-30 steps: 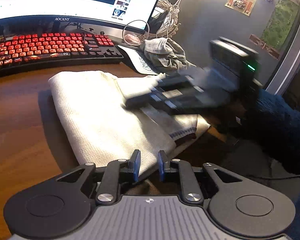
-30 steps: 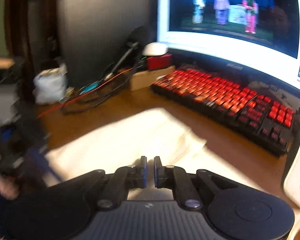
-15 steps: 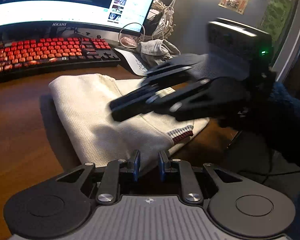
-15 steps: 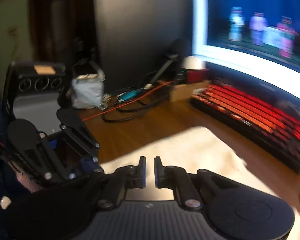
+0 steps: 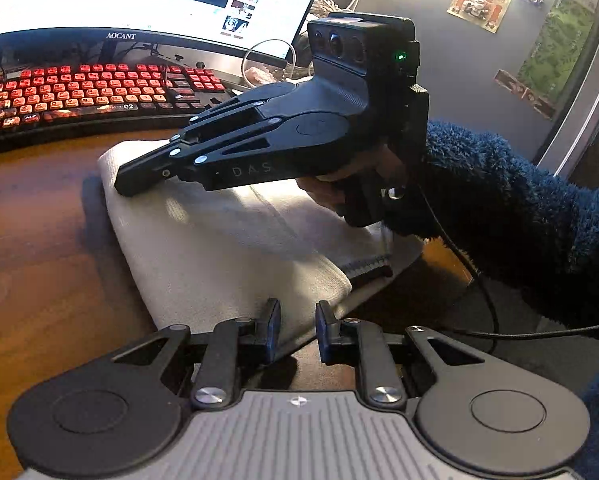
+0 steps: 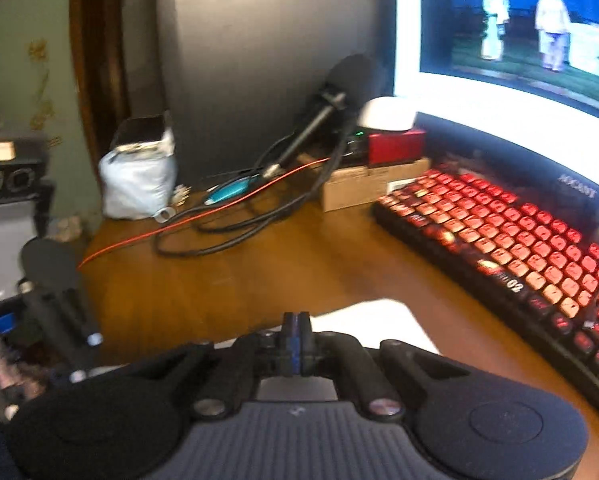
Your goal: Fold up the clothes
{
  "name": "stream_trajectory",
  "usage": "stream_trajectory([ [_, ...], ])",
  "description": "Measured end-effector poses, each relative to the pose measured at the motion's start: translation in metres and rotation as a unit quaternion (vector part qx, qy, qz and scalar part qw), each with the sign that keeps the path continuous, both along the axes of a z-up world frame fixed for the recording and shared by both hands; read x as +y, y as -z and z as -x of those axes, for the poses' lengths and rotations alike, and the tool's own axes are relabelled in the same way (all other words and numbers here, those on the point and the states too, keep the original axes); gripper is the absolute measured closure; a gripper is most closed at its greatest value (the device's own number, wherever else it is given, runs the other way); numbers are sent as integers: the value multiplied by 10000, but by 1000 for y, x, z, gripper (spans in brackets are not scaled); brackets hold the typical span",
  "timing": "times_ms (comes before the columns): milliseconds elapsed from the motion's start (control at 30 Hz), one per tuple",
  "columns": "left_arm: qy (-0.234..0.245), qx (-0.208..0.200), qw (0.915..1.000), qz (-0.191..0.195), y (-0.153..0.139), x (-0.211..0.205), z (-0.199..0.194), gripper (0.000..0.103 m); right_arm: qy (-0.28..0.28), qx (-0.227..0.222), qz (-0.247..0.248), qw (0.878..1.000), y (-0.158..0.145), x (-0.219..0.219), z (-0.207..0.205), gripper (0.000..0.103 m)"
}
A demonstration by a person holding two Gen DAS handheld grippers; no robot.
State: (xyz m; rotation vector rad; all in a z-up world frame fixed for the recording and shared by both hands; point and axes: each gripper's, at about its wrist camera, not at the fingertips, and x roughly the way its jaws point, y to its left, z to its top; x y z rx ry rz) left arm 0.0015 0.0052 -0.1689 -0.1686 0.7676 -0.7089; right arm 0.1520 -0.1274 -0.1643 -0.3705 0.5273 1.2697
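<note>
R gripper (image 5: 125,186) clenched empty, tips over folded cream sweater (image 5: 227,256) at 10 o'clock; L gripper (image 5: 297,330) released, at sweater's 6 o'clock edge.

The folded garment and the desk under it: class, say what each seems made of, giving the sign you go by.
The folded garment looks like cream knitted fabric, perhaps cotton or wool: a fine ribbed texture, soft rounded fold, matte surface and a dark-striped hem. The desk looks like brown wood or wood-look laminate: streaky grain lines and a slight sheen; which one cannot be told.
</note>
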Motion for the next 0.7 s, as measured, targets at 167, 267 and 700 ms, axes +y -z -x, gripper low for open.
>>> stream_trajectory([
  [167, 19, 34, 10000, 36, -1, 2, 0, 85, -39, 101, 60, 9999, 1, -2, 19, 97],
  [267, 42, 91, 9999, 100, 0, 4, -2, 85, -376, 129, 132, 9991, 0, -7, 43, 97],
  [700, 59, 68, 9999, 118, 1, 5, -1, 84, 521, -71, -227, 9984, 1, -4, -16, 103],
])
